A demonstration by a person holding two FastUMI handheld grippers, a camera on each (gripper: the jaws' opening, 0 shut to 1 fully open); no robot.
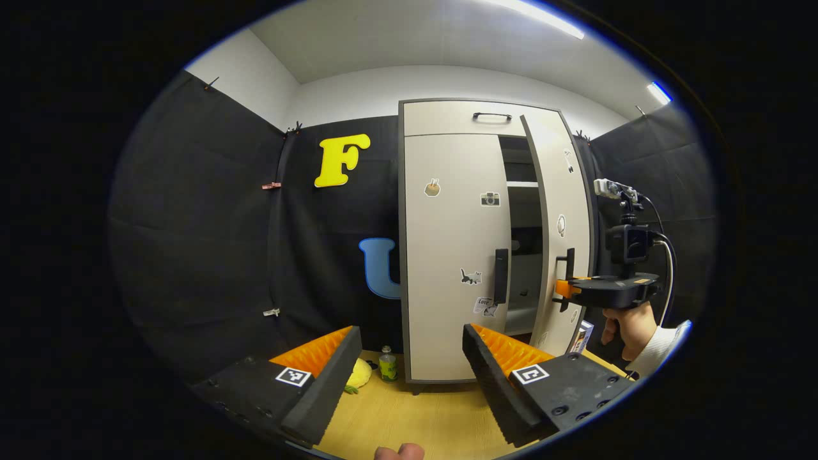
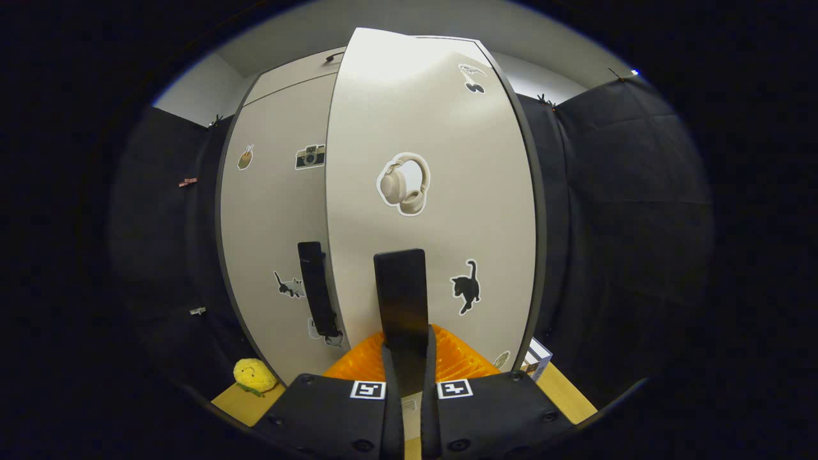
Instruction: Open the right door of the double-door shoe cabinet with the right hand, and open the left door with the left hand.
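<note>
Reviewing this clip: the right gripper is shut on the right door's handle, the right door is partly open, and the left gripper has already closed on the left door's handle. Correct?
Not quite. In the left gripper view the left gripper is open and back from the cabinet, the left door's handle untouched. The rest holds: the right gripper is shut on the right door's handle, and the right door stands ajar.

No wording can be read — the stickers on the pale double-door shoe cabinet (image 1: 450, 255) carry pictures, and the small one by the left door's handle is too blurred.

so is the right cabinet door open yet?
Partly open: right door swung out, shelves visible behind it. Right hand-held gripper is shut on its handle.
</note>
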